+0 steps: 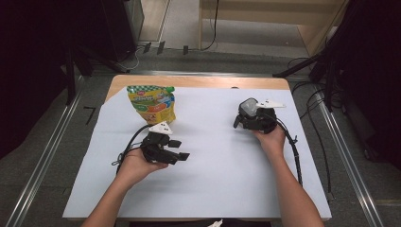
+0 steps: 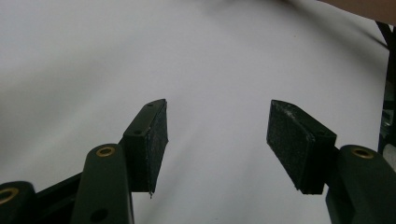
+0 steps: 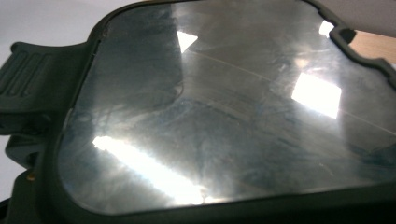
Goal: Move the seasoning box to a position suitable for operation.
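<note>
Crinkly yellow-green plastic snack pouch point(image 1: 152, 104) stands upright at far left of matte white sheet-covered table point(image 1: 222, 161), just beyond left gripper point(image 1: 180, 149). Left gripper's flat, rough black pads point(image 2: 156, 140) are spread apart, nothing between. Right gripper point(image 1: 242, 117) sits far right; jaw state unclear, its view covered by glossy dark panel point(image 3: 224, 107).

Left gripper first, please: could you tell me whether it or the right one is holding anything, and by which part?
The left gripper holds nothing; its jaws stand open over the white sheet. Whether the right gripper holds anything cannot be told.
</note>
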`<state>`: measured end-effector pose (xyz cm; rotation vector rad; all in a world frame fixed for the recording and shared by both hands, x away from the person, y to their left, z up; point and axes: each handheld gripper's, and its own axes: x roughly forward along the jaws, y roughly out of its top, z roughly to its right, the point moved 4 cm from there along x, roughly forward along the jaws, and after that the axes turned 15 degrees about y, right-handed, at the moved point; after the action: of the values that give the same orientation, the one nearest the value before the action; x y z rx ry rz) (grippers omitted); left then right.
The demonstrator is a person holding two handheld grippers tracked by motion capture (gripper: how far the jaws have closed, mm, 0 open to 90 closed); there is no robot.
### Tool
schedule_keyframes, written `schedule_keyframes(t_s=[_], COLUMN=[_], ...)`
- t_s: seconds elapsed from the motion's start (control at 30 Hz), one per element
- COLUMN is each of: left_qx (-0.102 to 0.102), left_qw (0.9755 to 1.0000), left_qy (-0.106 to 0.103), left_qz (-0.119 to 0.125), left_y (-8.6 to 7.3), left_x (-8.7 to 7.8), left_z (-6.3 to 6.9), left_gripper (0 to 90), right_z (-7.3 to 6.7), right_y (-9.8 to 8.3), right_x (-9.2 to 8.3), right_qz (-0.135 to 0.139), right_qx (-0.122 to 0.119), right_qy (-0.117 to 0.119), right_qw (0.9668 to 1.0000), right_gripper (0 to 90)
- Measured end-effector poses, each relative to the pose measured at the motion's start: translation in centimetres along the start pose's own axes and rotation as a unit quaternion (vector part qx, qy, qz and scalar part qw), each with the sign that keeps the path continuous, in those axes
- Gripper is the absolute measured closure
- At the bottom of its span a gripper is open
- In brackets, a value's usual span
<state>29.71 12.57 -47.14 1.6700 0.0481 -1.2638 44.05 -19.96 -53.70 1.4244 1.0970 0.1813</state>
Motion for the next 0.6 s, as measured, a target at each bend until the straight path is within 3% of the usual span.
schedule_keyframes(t_s=[0.27,0.6], left_qx=[-0.002,-0.006], left_qw=[1.0000,0.9999], left_qy=[-0.004,-0.007], left_qz=[-0.001,-0.005], left_y=[0.1,0.2], left_x=[0.1,0.5], left_z=[0.0,-0.1], left_gripper=[39.0,38.6], right_z=[-1.2,-3.7], right_y=[0.6,0.5], right_x=[-1.4,-3.7], right_qz=[-0.005,-0.010], right_qx=[-0.007,-0.017], right_qy=[0.020,0.039], right_qw=[0.9998,0.9991], right_gripper=[15.2,15.3])
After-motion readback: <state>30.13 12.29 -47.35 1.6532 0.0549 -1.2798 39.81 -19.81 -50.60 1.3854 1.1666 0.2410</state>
